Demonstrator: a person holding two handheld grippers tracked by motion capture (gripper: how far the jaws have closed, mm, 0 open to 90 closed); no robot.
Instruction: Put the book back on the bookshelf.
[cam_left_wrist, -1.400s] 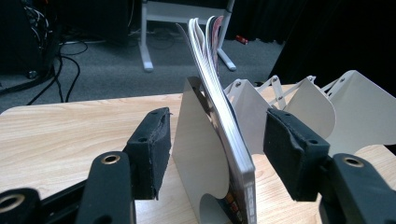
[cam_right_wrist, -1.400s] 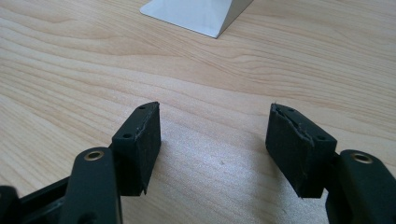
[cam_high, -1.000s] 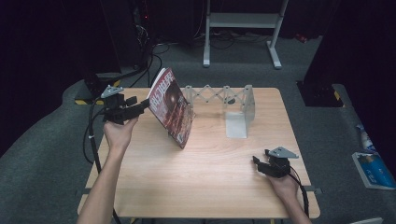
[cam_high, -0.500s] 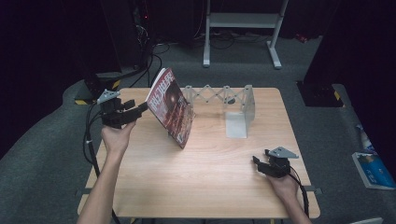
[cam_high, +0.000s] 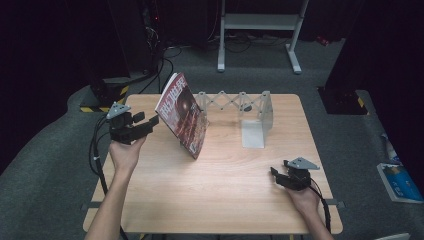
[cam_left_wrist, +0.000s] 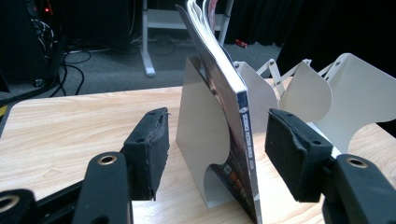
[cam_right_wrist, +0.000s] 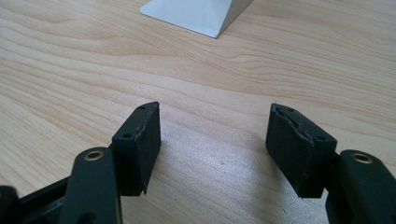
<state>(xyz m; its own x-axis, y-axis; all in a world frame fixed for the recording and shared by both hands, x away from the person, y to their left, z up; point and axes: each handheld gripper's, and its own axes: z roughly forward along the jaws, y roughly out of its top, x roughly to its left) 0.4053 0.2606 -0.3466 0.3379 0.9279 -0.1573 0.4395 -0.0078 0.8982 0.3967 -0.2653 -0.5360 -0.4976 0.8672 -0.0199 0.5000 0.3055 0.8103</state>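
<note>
A: Item one, left gripper (cam_high: 150, 122)?
B: Jaws spread, nothing pinched; the magazine (cam_high: 182, 115) stands tilted beyond them, spine toward them, apart from both pads, leaning on the white folding rack (cam_high: 235, 102).
A: Change since earlier?
B: Gripper drawn slightly back from the magazine; magazine unmoved.
A: Item two, right gripper (cam_high: 276, 175)?
B: Jaws spread over bare surface (cam_high: 225, 200), unchanged.

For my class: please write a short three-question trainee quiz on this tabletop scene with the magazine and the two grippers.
1. True or false: the left gripper clamps the magazine.
2. The magazine leans against: A) the white expanding rack; B) a box; C) a wall.
3. What lies under the right gripper?

Key: 1 false, its jaws stand open and clear of the magazine. 2 A. 3 The wooden table, nothing between the jaws.
</note>
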